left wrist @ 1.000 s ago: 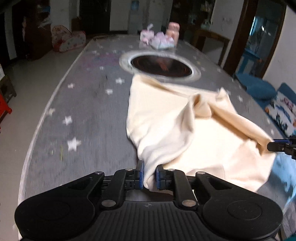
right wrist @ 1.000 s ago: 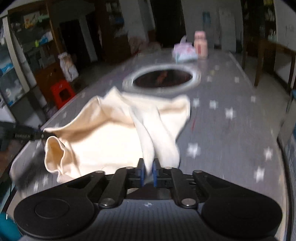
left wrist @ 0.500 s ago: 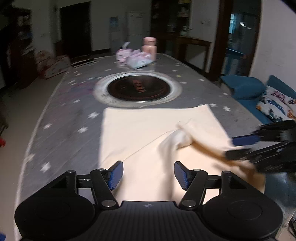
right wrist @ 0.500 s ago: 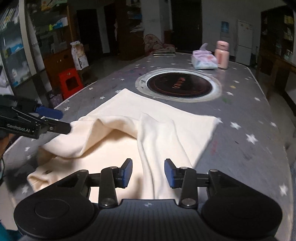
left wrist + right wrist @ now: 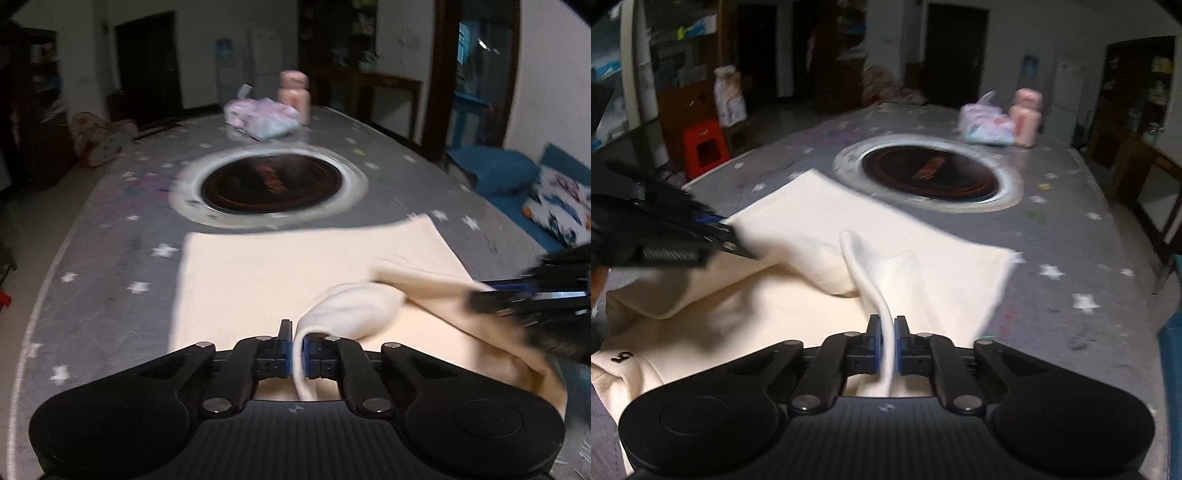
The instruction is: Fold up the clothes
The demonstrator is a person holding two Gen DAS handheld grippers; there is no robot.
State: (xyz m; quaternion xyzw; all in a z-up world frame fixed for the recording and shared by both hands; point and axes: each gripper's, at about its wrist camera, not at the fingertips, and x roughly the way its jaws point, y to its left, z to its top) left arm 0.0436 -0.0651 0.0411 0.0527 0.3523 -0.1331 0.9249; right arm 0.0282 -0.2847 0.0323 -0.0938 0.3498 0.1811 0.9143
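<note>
1. We have the cream-coloured soft knit garment (image 5: 280, 273) lying on the near half of the grey star-patterned worktop (image 5: 110, 258), its far edge just short of the round dark cooktop ringed in pale metal (image 5: 269, 182) at the worktop's middle.
2. Our left gripper (image 5: 294, 349) has its fingers clamped on a raised fold of the garment near the worktop's near edge.
3. Our right gripper (image 5: 887, 349) has its fingers pinched shut on a thin upright ridge of the same cloth.
4. Both pinches look shallow to us; a quick lift could let the knit slip free and the fold collapse.
5. We judge each grip may hold one layer only, so the layers beneath could drag and bunch.
6. If our two hands pull unevenly, the fold line skews.
7. Carrying the cloth too far risks laying it over the cooktop or nudging the pink lidded jar (image 5: 293, 94) and the pastel plastic-wrapped packet (image 5: 260, 118) near the far edge.
</note>
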